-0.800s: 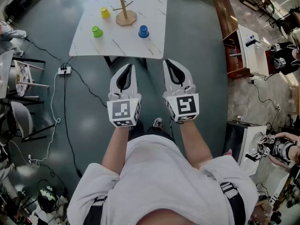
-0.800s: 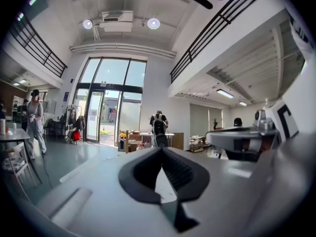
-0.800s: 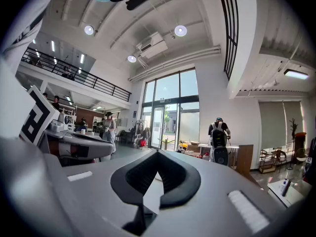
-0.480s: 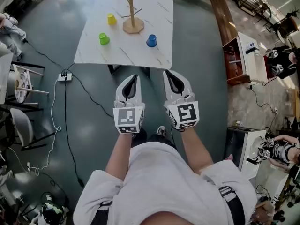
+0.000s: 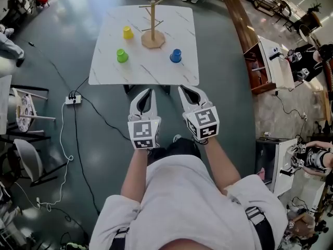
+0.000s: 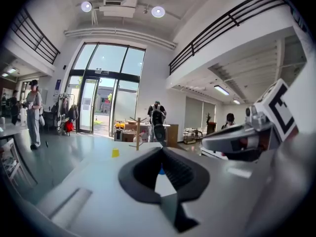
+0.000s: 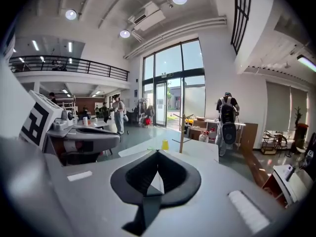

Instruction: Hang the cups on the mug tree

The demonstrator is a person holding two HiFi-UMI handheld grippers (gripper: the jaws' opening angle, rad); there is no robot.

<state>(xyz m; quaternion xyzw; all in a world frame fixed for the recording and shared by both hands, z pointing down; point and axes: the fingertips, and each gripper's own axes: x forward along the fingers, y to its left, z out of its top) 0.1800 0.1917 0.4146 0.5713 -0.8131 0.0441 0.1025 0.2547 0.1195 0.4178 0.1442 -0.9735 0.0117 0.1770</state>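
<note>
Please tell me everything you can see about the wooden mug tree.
The mug tree looks like pale wood: one upright pole on a flat, many-sided base, with thin pegs at different heights. It stands toward the far side of the white table. All its pegs are bare, and nothing but the table touches it.

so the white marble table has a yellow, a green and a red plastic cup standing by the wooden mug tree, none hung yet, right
Not quite: the third cup is blue, not red. The head view shows the blue plastic cup, the yellow plastic cup and the green plastic cup standing on the white marble table by the wooden mug tree, none hung yet.
</note>
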